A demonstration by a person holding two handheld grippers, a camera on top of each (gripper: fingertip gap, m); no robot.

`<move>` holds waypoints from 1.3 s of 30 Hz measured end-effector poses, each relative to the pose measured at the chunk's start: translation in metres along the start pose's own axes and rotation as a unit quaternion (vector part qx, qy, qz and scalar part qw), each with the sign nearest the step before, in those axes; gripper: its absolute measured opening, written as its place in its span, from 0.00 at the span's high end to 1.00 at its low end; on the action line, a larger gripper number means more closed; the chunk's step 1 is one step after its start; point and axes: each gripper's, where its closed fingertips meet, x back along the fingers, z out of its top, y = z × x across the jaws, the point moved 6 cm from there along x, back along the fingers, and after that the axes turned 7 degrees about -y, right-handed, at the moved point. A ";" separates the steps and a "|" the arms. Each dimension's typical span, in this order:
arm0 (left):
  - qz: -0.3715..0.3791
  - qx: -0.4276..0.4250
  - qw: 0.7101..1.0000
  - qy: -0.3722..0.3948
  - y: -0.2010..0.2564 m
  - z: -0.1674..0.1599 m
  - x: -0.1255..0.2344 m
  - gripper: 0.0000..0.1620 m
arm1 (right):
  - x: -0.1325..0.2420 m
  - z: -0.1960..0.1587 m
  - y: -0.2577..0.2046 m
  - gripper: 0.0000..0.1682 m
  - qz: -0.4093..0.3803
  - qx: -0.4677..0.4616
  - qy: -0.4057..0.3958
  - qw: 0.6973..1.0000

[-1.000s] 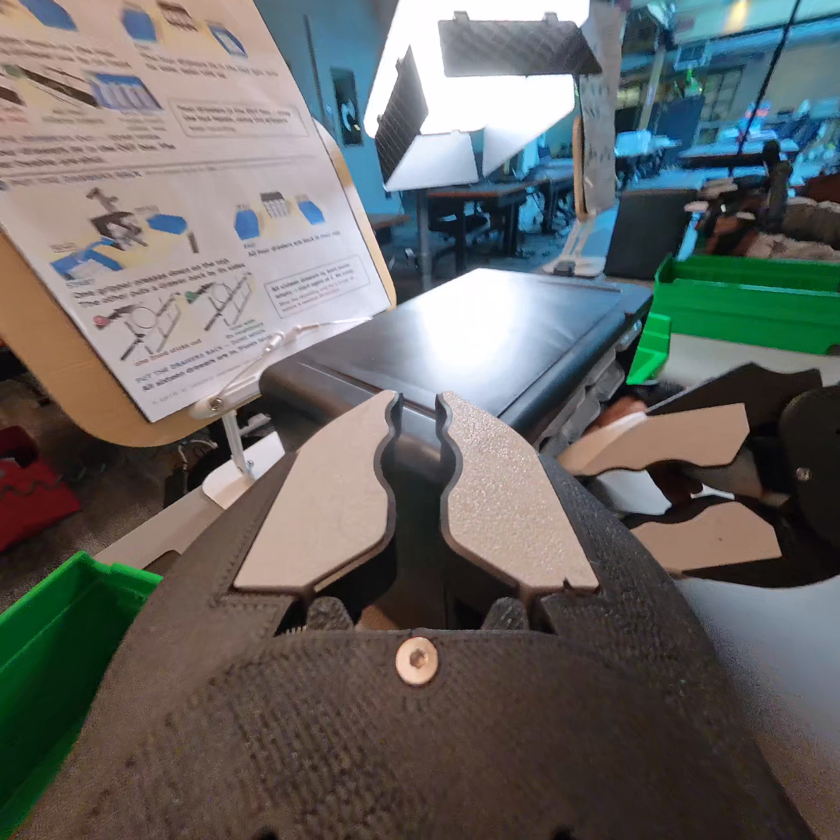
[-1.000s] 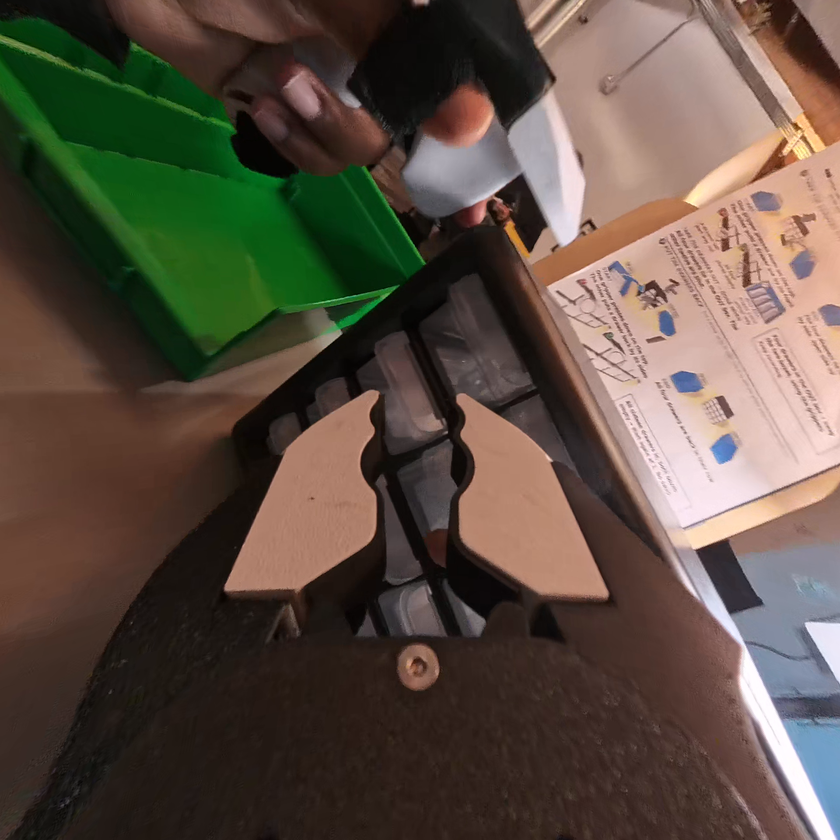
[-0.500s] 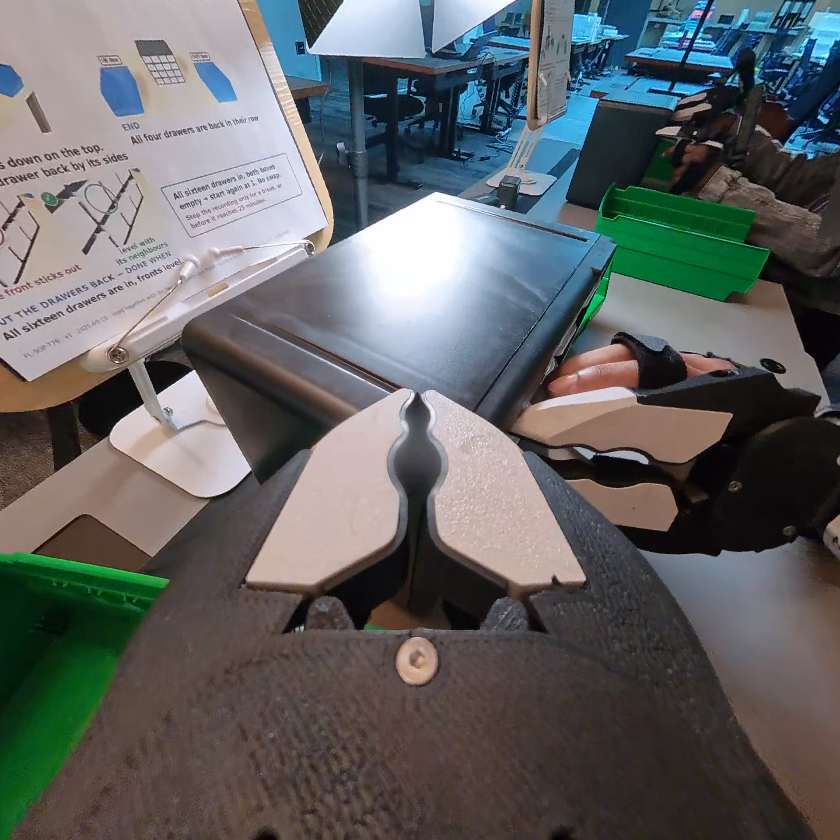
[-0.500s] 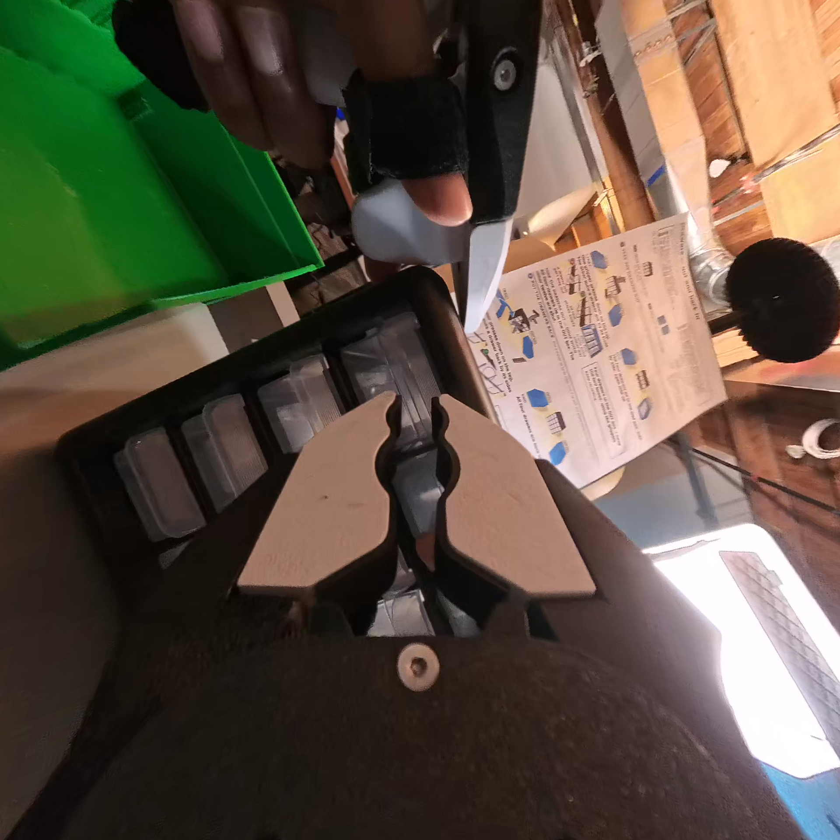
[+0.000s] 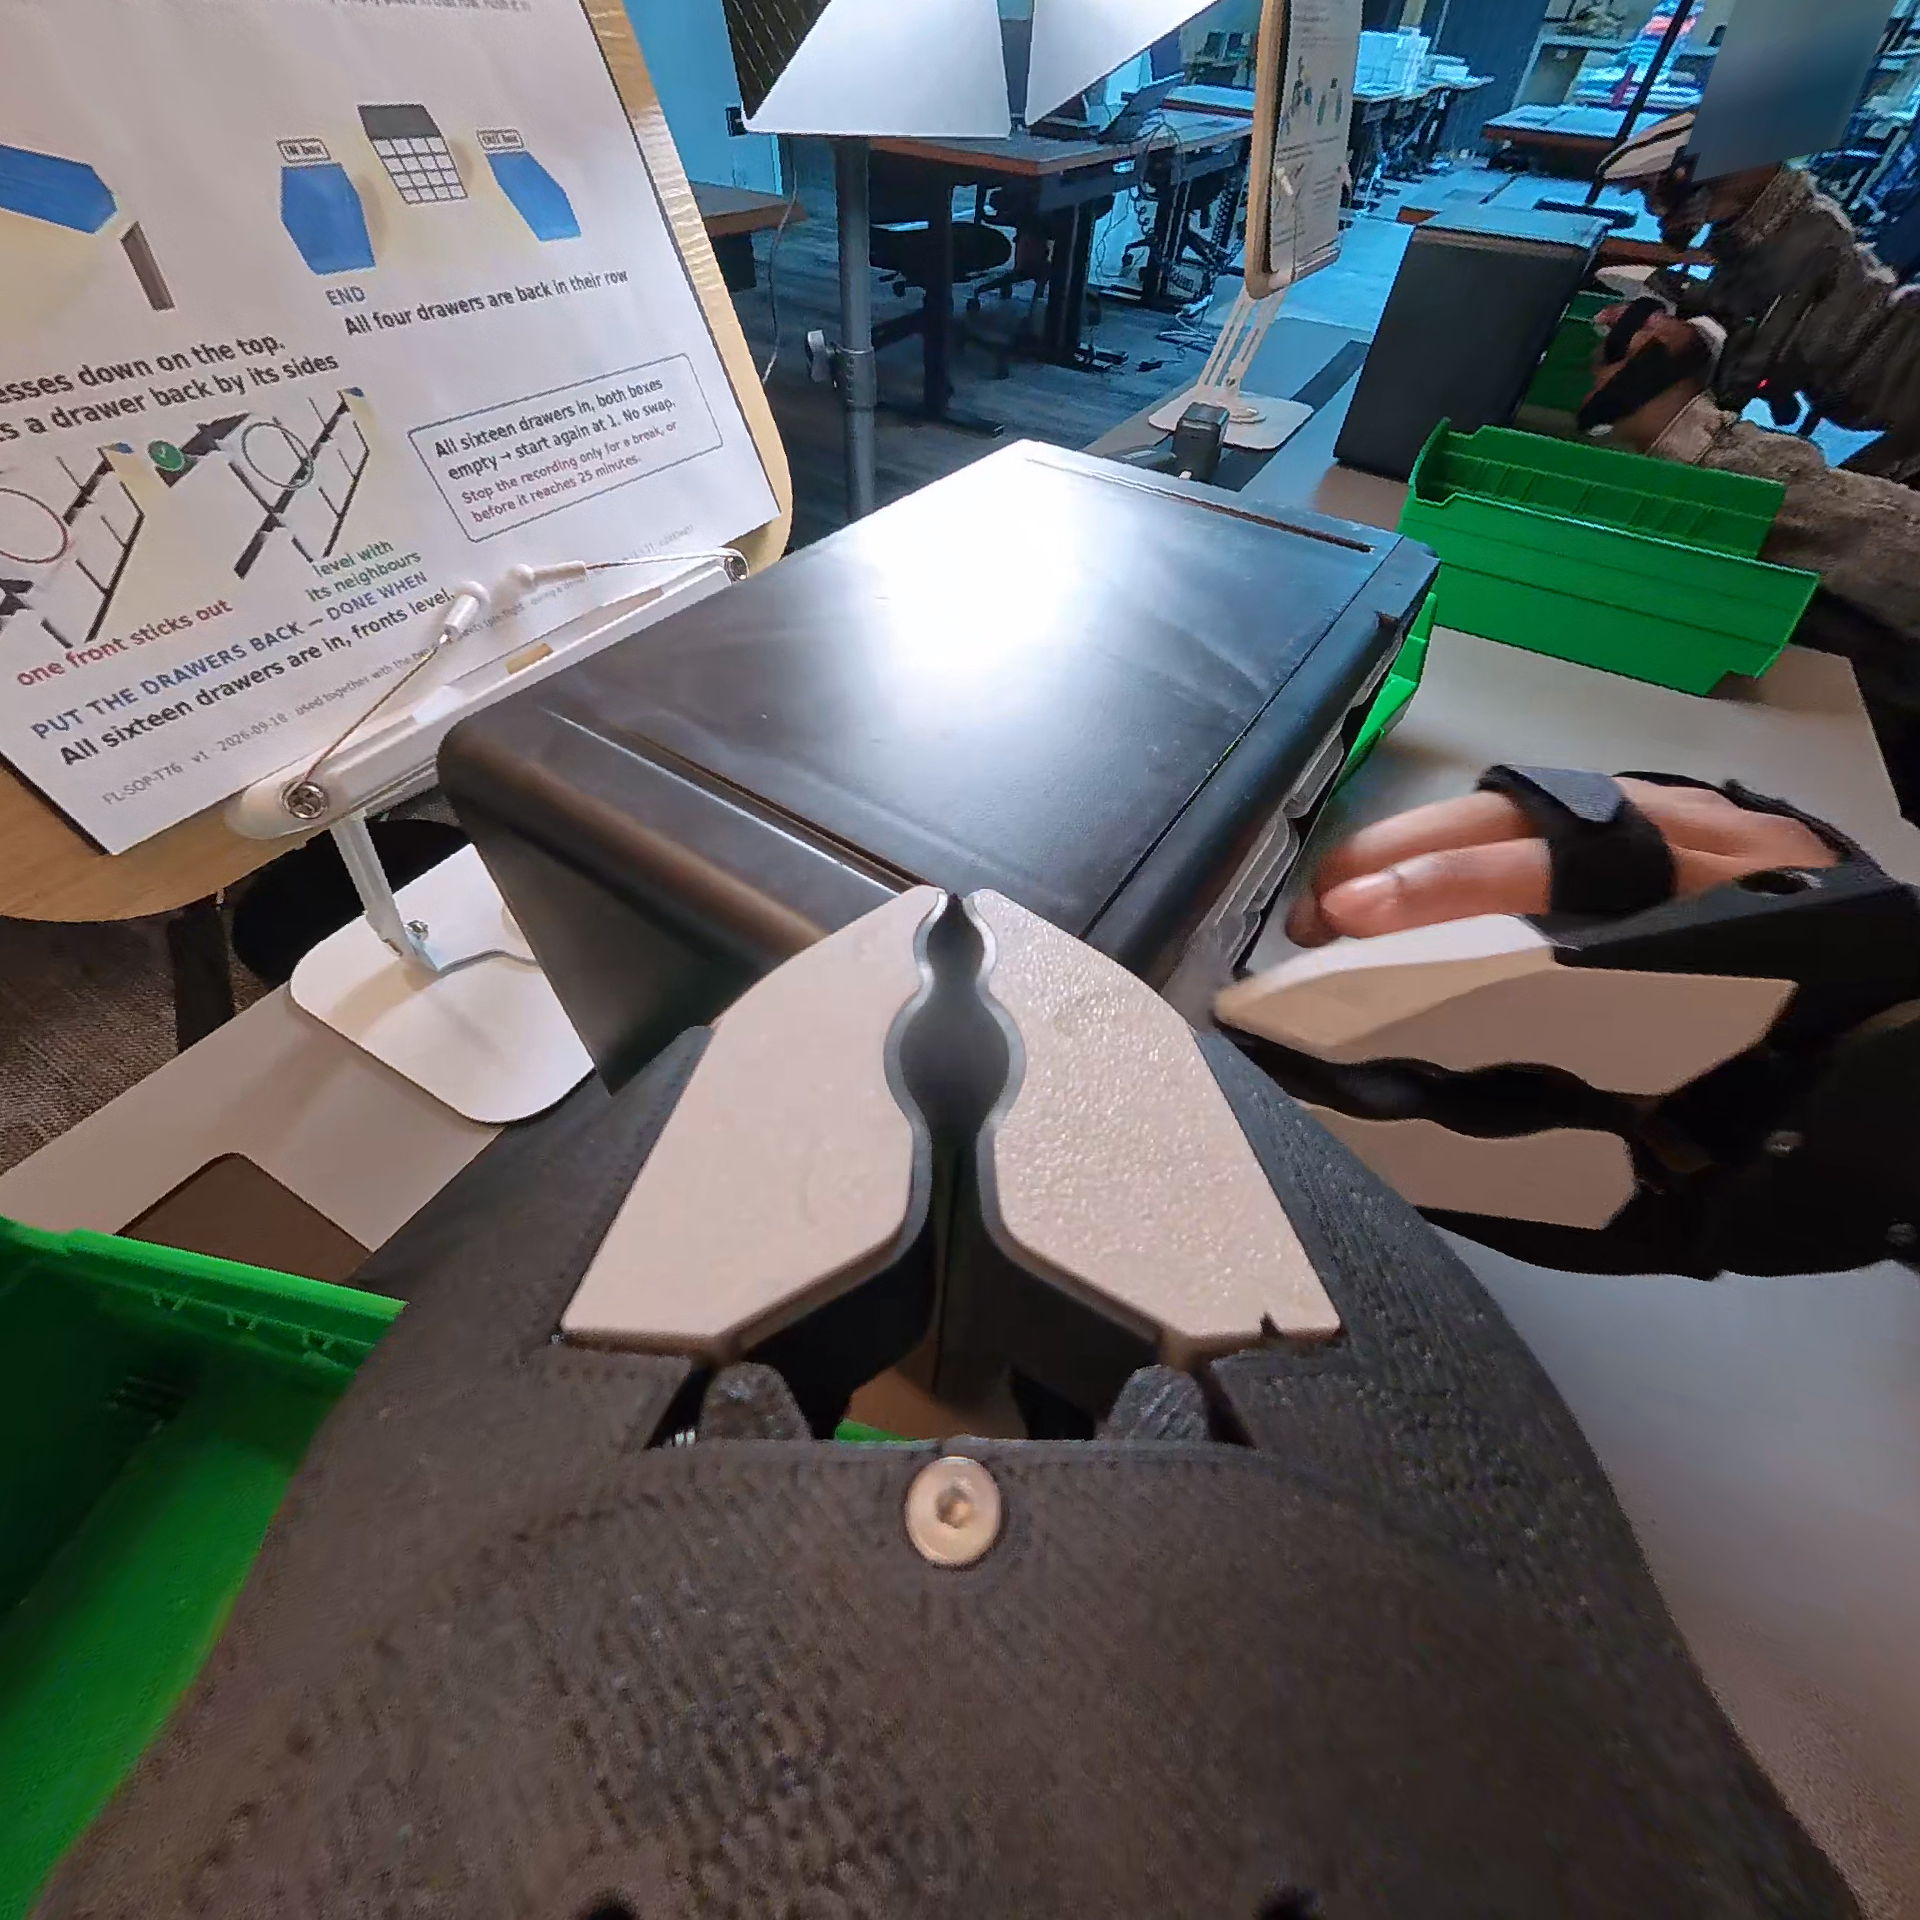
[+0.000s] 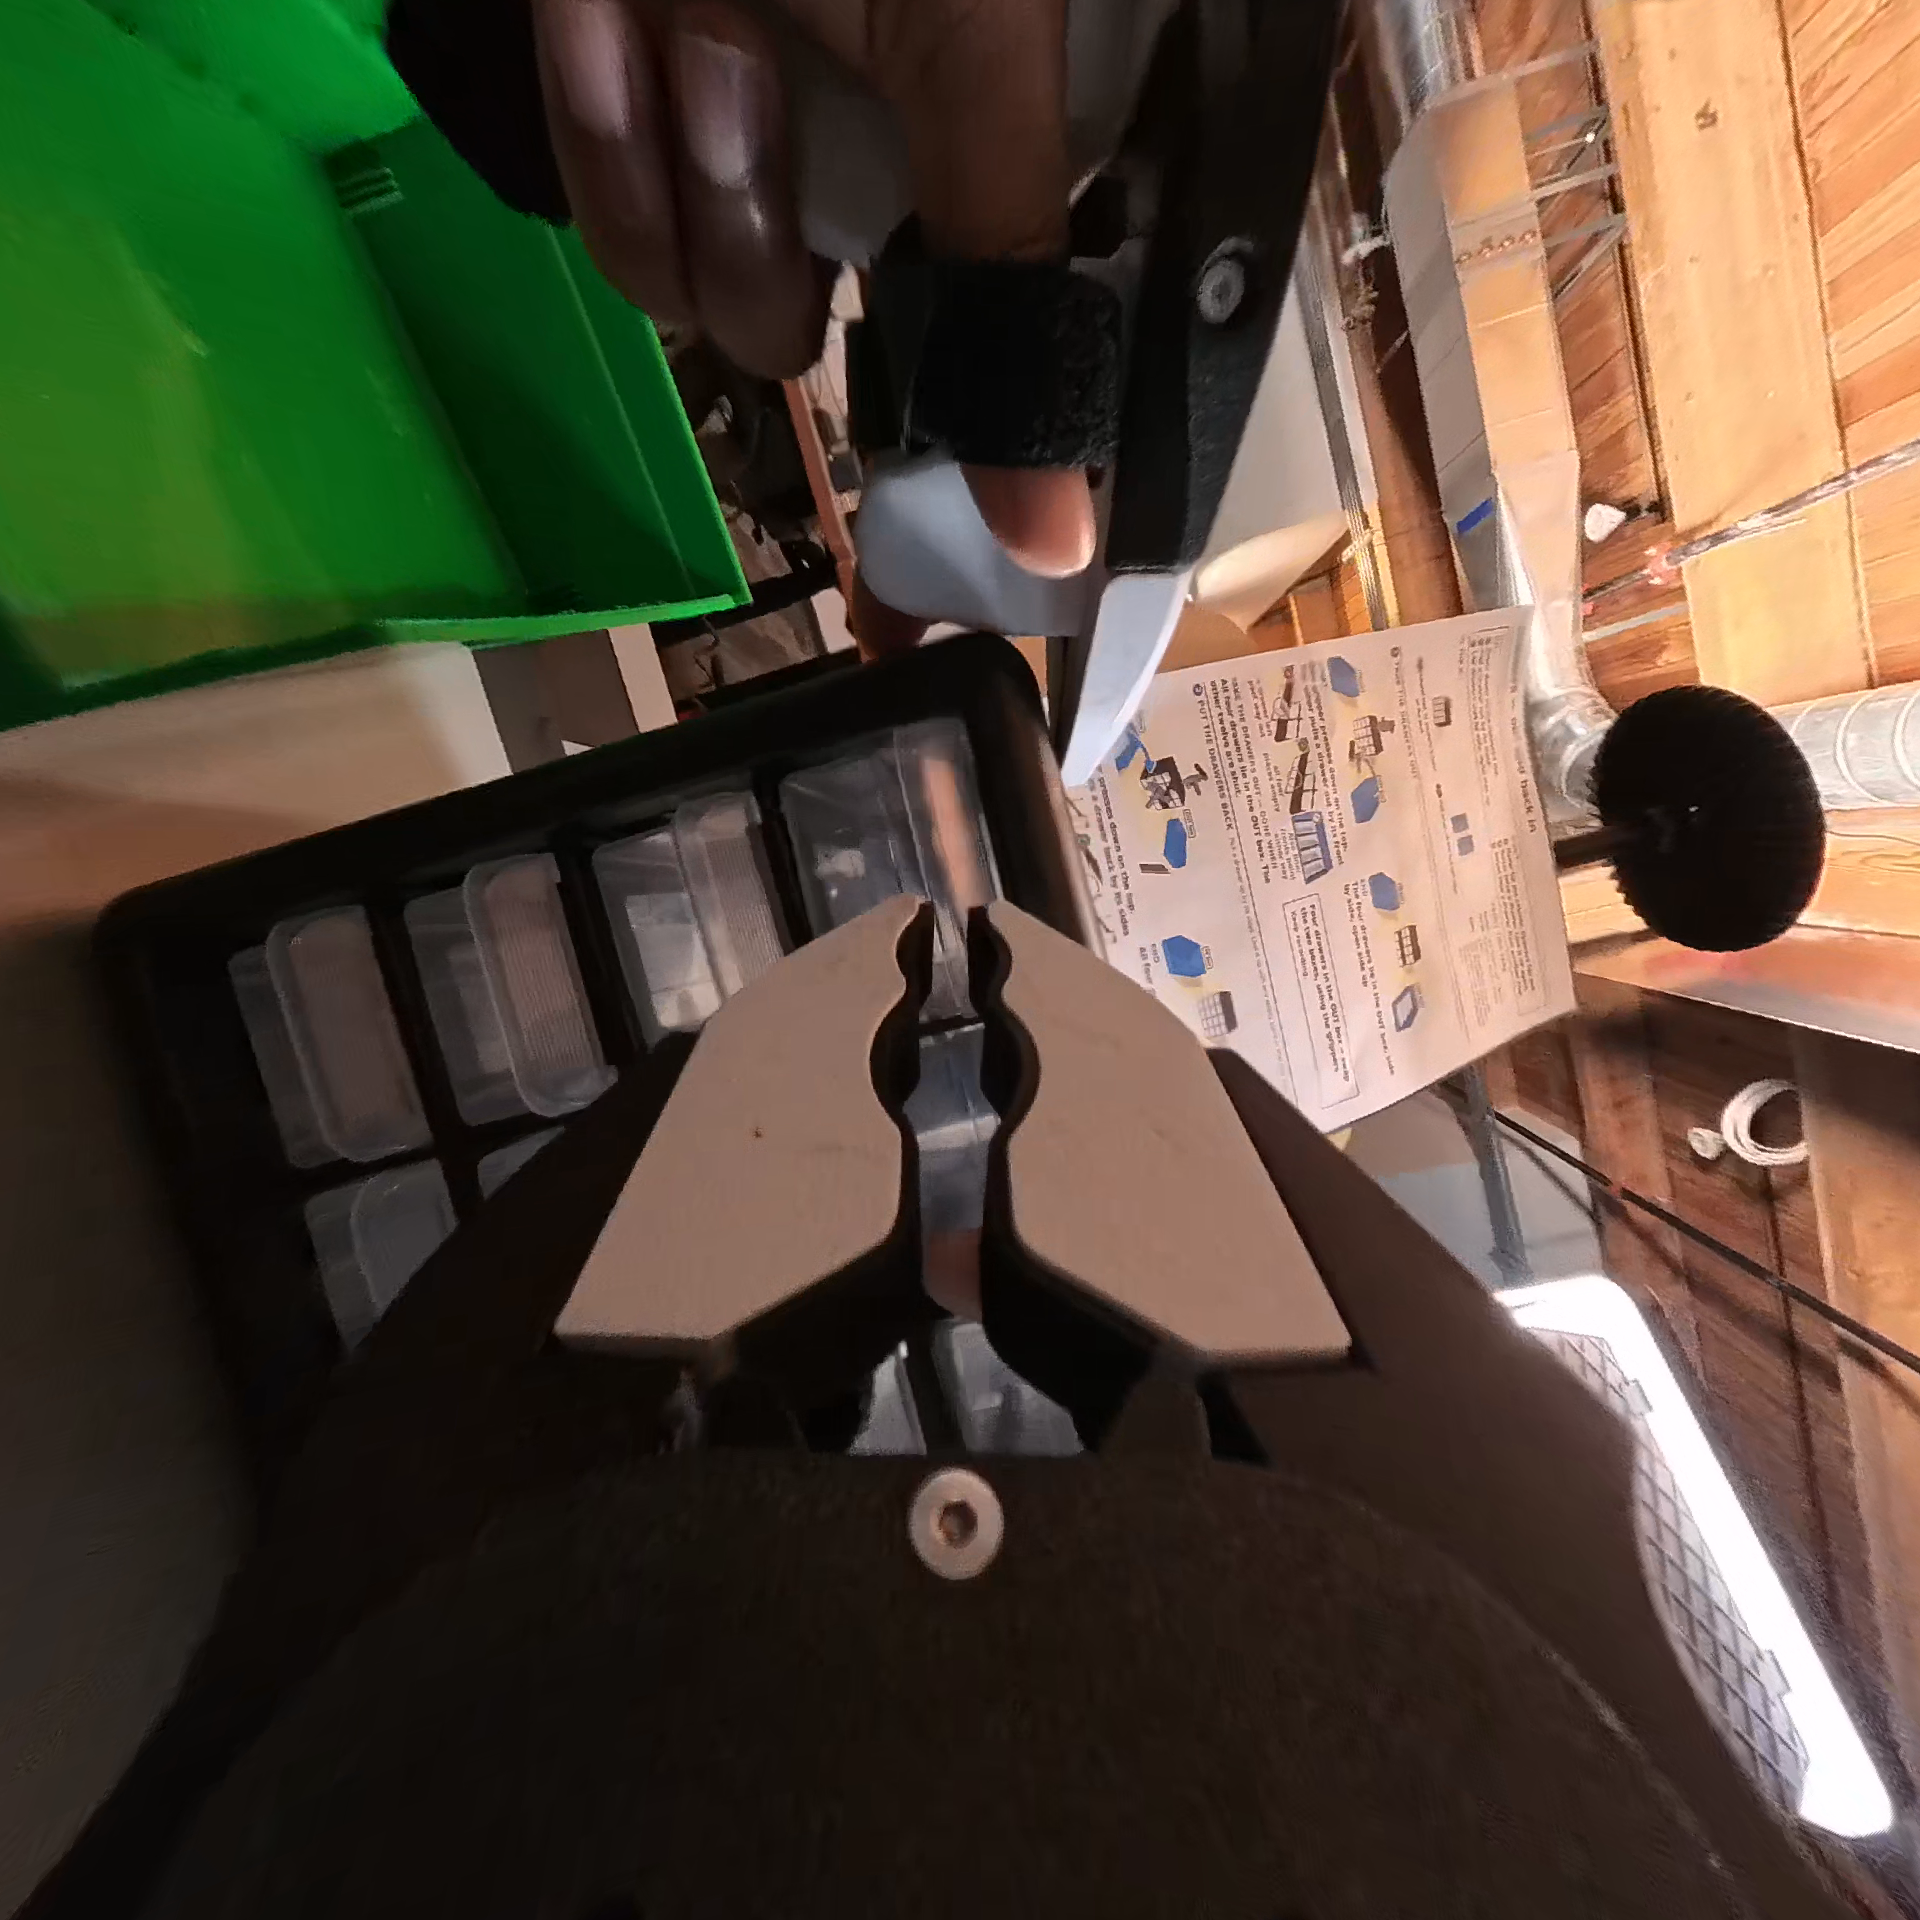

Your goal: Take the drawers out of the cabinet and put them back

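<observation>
The left gripper (image 5: 952,914) is pressed together with nothing between its fingers, its tips at the near top edge of the cabinet (image 5: 935,707). The right gripper (image 6: 945,920) is nearly closed, with only a thin slit between the fingers, and a clear drawer (image 6: 951,1143) shows through that slit. It seems to be pinching the drawer's front tab, though the contact itself is hidden behind the fingers.

Beyond the right gripper's tips, the cabinet front holds a grid of clear drawers (image 6: 520,997), all seated in their black slots. In the left wrist view, the right gripper comes in from the side at the cabinet's front face. The left gripper rests on top, likely to brace the cabinet.

The drawers look like thin, stiff, see-through plastic. They are probably light and somewhat slick, and a hard squeeze might crack one. The raised lip on each drawer front is the natural place to take hold, gripped near its middle so the drawer slides out straight instead of binding in its slot. The cabinet itself looks light enough to slide when a drawer is pulled, so pressing down on its top makes sense.

A green bin (image 5: 1600,561) sits past the cabinet, and another (image 5: 125,1455) sits near the left gripper. An instruction sheet (image 5: 343,395) stands on a holder beside the cabinet.
</observation>
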 end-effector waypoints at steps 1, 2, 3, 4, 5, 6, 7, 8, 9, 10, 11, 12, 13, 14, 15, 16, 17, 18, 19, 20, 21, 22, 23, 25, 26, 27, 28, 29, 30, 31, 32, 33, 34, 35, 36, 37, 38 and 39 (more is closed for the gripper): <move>0.001 -0.001 1.000 0.000 0.000 0.000 0.000 1.00 | 0.006 0.002 0.000 0.97 0.003 -0.002 0.007 1.000; 0.002 -0.002 1.000 0.000 0.000 0.000 0.000 1.00 | 0.012 0.004 -0.001 0.96 0.007 -0.004 0.013 1.000; 0.002 -0.001 1.000 0.000 0.000 0.000 0.000 1.00 | 0.019 0.005 -0.001 0.96 0.015 -0.006 0.022 1.000; 0.002 -0.001 1.000 0.001 0.000 0.000 0.000 1.00 | 0.027 0.007 -0.001 0.96 0.023 -0.007 0.033 0.999; 0.001 0.000 1.000 0.001 0.000 0.000 0.000 1.00 | 0.034 0.007 0.000 0.97 0.030 -0.014 0.039 0.999; 0.000 0.001 1.000 0.002 0.000 0.000 0.000 1.00 | 0.042 0.007 0.002 0.97 0.043 -0.023 0.047 0.998; 0.000 0.001 1.000 0.002 0.000 0.000 0.000 1.00 | 0.050 0.007 0.003 0.97 0.060 -0.033 0.057 0.996; 0.000 0.001 1.000 0.002 0.000 0.000 0.000 1.00 | 0.056 0.007 0.004 0.95 0.073 -0.044 0.060 0.995; 0.000 0.001 1.000 0.002 0.000 0.000 0.000 1.00 | 0.061 0.007 0.007 0.93 0.080 -0.053 0.065 0.993; 0.000 0.001 1.000 0.002 0.000 0.000 0.000 1.00 | 0.066 0.008 0.011 0.91 0.082 -0.064 0.074 0.992; -0.001 0.002 1.000 0.003 0.000 0.000 0.000 1.00 | 0.069 0.009 0.015 0.89 0.089 -0.075 0.084 0.990; -0.001 0.002 1.000 0.003 0.000 0.000 0.000 1.00 | 0.069 0.011 0.018 0.87 0.105 -0.083 0.083 0.987; -0.002 0.002 1.000 0.003 0.000 0.000 0.000 1.00 | 0.067 0.012 0.018 0.86 0.129 -0.086 0.074 0.985; -0.002 0.003 1.000 0.004 0.000 0.000 0.000 1.00 | 0.064 0.014 0.019 0.81 0.147 -0.089 0.067 0.983; -0.002 0.003 1.000 0.004 0.000 0.000 0.000 1.00 | 0.060 0.016 0.019 0.79 0.155 -0.088 0.066 0.982; -0.001 0.003 1.000 0.004 0.000 0.000 0.000 1.00 | 0.055 0.019 0.020 0.78 0.159 -0.082 0.066 0.982; 0.000 0.002 1.000 0.004 0.000 0.000 0.000 1.00 | 0.050 0.021 0.020 0.78 0.159 -0.074 0.065 0.982; 0.001 0.001 1.000 0.004 0.000 0.000 0.000 1.00 | 0.043 0.022 0.019 0.78 0.161 -0.066 0.061 0.983; 0.001 0.000 1.000 0.004 0.000 0.000 0.000 1.00 | 0.036 0.022 0.018 0.80 0.173 -0.059 0.050 0.982; 0.001 -0.001 1.000 0.005 0.000 0.000 0.000 1.00 | 0.029 0.020 0.014 0.82 0.195 -0.051 0.029 0.979; 0.001 -0.001 1.000 0.005 0.000 0.000 0.000 1.00 | 0.024 0.018 0.012 0.84 0.214 -0.047 0.012 0.976; 0.000 -0.001 1.000 0.006 0.000 -0.001 0.000 1.00 | 0.023 0.018 0.012 0.86 0.229 -0.050 0.012 0.972; 0.000 -0.001 1.000 0.006 0.000 -0.001 0.000 1.00 | 0.024 0.019 0.013 0.88 0.243 -0.058 0.019 0.968; -0.001 -0.002 1.000 0.007 0.000 -0.001 0.000 1.00 | 0.027 0.018 0.017 0.88 0.281 -0.063 0.015 0.957; -0.002 -0.002 1.000 0.007 0.000 -0.001 0.000 1.00 | 0.029 0.018 0.020 0.88 0.299 -0.062 0.019 0.952; -0.004 -0.001 1.000 0.008 0.000 -0.001 0.000 1.00 | 0.032 0.019 0.022 0.88 0.320 -0.064 0.023 0.945; -0.006 0.000 1.000 0.008 0.000 -0.001 0.000 1.00 | 0.036 0.020 0.023 0.88 0.347 -0.067 0.025 0.935; -0.007 0.001 1.000 0.009 0.000 -0.001 0.000 1.00 | 0.039 0.021 0.025 0.88 0.374 -0.069 0.027 0.925; -0.007 0.001 1.000 0.010 0.000 -0.001 0.000 1.00 | 0.043 0.022 0.027 0.89 0.401 -0.070 0.031 0.913; -0.007 0.001 1.000 0.010 0.000 -0.001 0.000 1.00 | 0.046 0.023 0.030 0.89 0.426 -0.071 0.034 0.901; -0.007 0.001 1.000 0.010 0.000 -0.001 0.000 1.00 | 0.049 0.024 0.032 0.89 0.451 -0.072 0.036 0.889; -0.007 0.001 1.000 0.010 0.000 -0.001 0.000 1.00 | 0.049 0.023 0.034 0.89 0.469 -0.070 0.027 0.880; -0.006 0.000 1.000 0.011 0.000 -0.001 0.000 1.00 | 0.049 0.022 0.036 0.89 0.485 -0.071 0.025 0.871; -0.006 0.000 1.000 0.011 0.000 -0.001 0.000 1.00 | 0.050 0.021 0.037 0.89 0.505 -0.078 0.026 0.859; -0.005 -0.001 1.000 0.011 0.000 -0.001 0.000 1.00 | 0.051 0.021 0.038 0.89 0.527 -0.089 0.026 0.845; -0.005 -0.001 1.000 0.012 0.000 -0.001 0.000 1.00 | 0.053 0.021 0.040 0.90 0.551 -0.099 0.029 0.828; -0.006 -0.001 1.000 0.012 0.000 -0.001 0.000 1.00 | 0.055 0.022 0.041 0.90 0.569 -0.110 0.032 0.814; -0.006 0.000 1.000 0.013 0.000 -0.001 0.000 1.00 | 0.057 0.022 0.041 0.90 0.585 -0.115 0.035 0.802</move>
